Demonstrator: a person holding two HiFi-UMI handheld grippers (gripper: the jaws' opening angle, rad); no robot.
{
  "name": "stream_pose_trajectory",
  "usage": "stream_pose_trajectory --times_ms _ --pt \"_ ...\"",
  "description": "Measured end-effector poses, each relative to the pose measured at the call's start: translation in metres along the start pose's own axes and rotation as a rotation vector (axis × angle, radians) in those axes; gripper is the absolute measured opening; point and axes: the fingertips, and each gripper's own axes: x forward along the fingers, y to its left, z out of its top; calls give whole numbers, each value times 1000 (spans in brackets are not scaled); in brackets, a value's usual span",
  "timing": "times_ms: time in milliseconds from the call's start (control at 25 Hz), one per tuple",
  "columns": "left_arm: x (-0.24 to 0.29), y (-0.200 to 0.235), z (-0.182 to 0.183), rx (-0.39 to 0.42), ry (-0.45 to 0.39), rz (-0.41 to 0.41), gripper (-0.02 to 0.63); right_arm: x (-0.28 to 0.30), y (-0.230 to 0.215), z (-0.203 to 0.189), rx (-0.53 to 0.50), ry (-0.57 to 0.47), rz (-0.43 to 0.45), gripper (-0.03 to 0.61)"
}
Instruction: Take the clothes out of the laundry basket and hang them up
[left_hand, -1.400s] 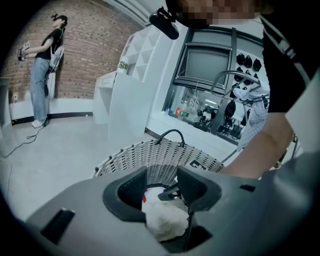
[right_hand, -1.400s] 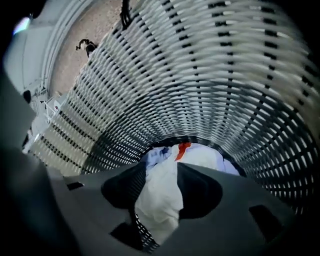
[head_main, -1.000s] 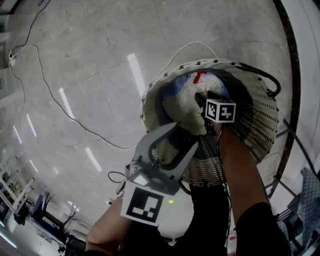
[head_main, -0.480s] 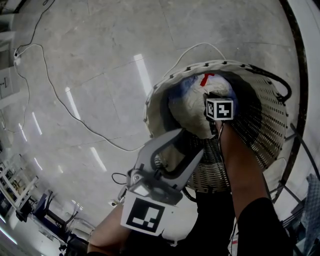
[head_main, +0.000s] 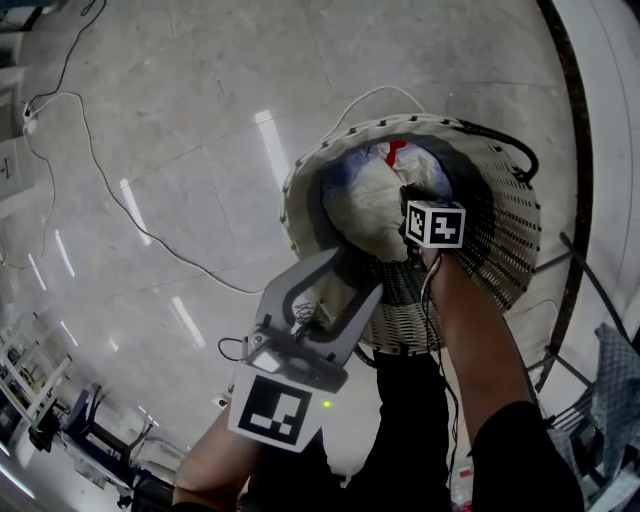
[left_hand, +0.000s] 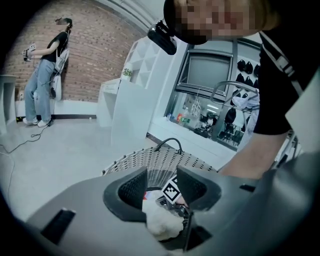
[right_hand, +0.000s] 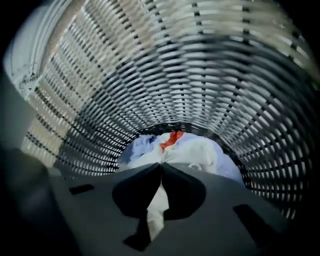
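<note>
woven round basket (head_main: 508, 240), crumpled white cloth (head_main: 365, 203)

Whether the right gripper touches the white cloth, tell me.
Touching. The right gripper view shows the right gripper, jaws just closed, pinching a strip of the white cloth between them.

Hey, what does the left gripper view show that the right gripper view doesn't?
Left gripper view only: a person standing by a brick wall, white shelving, and the left gripper, jaws open. Right gripper view only: the laundry basket from inside, a blue garment, a red piece, and the right gripper shut on the white garment. Both: that woven basket and the white garment.
</note>
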Motion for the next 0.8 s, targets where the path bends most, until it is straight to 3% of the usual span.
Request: stream_pose_trajectory --times_ms 320,800 --pt "-36 -28 45 -14 -25 2 176 -86 41 3 -36 -6 61 14" --pt "-88 -64 111 -84 -47 13 176 -238 110 30 -8 -126 184 12"
